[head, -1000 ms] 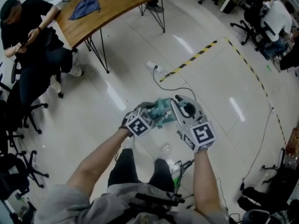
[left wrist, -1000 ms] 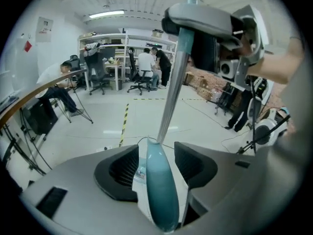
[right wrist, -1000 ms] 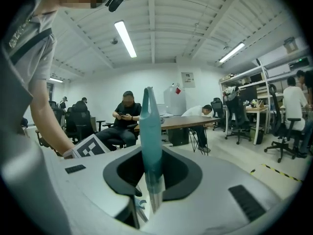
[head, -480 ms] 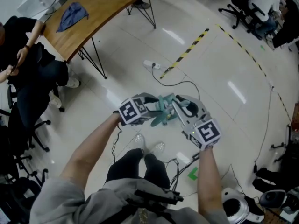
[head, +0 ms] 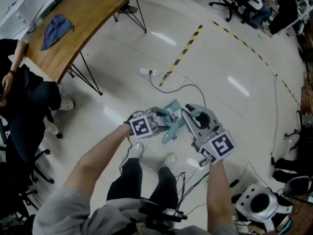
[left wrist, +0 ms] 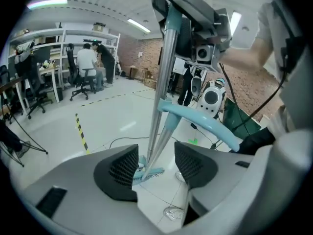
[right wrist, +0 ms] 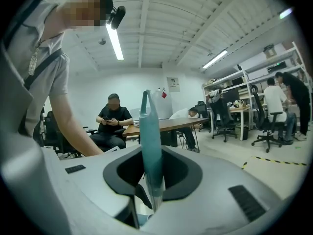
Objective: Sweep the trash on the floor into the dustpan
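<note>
In the head view a teal broom and dustpan set (head: 172, 123) stands on the floor in front of the person's feet. My right gripper (head: 189, 111) is shut on the top of a teal handle (right wrist: 149, 131), which runs upright between its pads. My left gripper (head: 164, 118) reaches in from the left. In the left gripper view its jaws (left wrist: 155, 168) stand open around two silver poles (left wrist: 164, 97) without pressing on them. The teal broom head (left wrist: 146, 173) lies on the floor below, and a curved teal handle (left wrist: 205, 124) branches to the right. I make out no trash on the floor.
A curved wooden table (head: 93, 9) with a blue cloth (head: 55, 25) stands far left, and a person sits beside it (head: 19, 97). A power strip with a black cable (head: 149, 73) and striped floor tape (head: 183, 53) lie ahead. A white device (head: 258, 202) and cables sit at bottom right.
My left gripper has rolled, tipped downward and come in around the poles. The right gripper with the handle has drifted slightly right. The head view has swung, so the table sits further left.
</note>
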The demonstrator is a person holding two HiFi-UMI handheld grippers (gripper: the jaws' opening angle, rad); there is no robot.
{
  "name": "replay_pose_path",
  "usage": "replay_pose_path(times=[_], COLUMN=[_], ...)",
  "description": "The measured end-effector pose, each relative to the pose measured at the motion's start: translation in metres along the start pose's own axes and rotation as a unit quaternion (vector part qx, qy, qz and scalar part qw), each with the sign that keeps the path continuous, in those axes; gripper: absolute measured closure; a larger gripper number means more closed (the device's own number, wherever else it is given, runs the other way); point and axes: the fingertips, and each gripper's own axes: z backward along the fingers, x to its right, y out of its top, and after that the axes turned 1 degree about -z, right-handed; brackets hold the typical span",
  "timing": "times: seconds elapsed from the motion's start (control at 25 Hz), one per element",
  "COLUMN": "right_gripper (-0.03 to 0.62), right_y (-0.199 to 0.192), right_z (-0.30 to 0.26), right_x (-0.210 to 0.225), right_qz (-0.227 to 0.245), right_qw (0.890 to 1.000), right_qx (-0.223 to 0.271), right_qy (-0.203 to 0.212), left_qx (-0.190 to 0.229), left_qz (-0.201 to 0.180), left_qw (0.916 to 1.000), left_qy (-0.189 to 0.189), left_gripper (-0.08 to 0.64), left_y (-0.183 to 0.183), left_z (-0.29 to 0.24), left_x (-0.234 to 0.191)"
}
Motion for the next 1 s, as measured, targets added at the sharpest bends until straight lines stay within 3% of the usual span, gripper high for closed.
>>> replay_pose_path(times=[0.24,0.56,0.84,1.0], right_gripper=[0.517,0.509,0.508,0.508], right_y=[-0.012,-0.011,-0.012,-0.013], right_z=[-0.002,0.008,0.012,0.015], right_x=[-0.002,0.004,0.008,0.006], right_qz=[-0.025,-0.065,-0.074,-0.073], right_qw=[0.998,0.995,0.994,0.994], right_qx=[0.010,0.030,0.032,0.029], right_qy=[-0.050,-0.071,-0.076,-0.070], left_qx=[0.042,0.010,0.015,0.012], left_qz=[-0.068,-0.161,-0.138,-0.100], left_qw=[0.9963,0.9816,0.9830,0.9871], left_qy=[-0.030,-0.102,-0.120,-0.125], left_gripper=[0.339,0.331,0.331,0.337], left_y=[0.023,0.033,0.041,0.043], left_z=[-0.029,-0.044,-0.045,-0.048], left_x=[0.010,0.023,0.021,0.018])
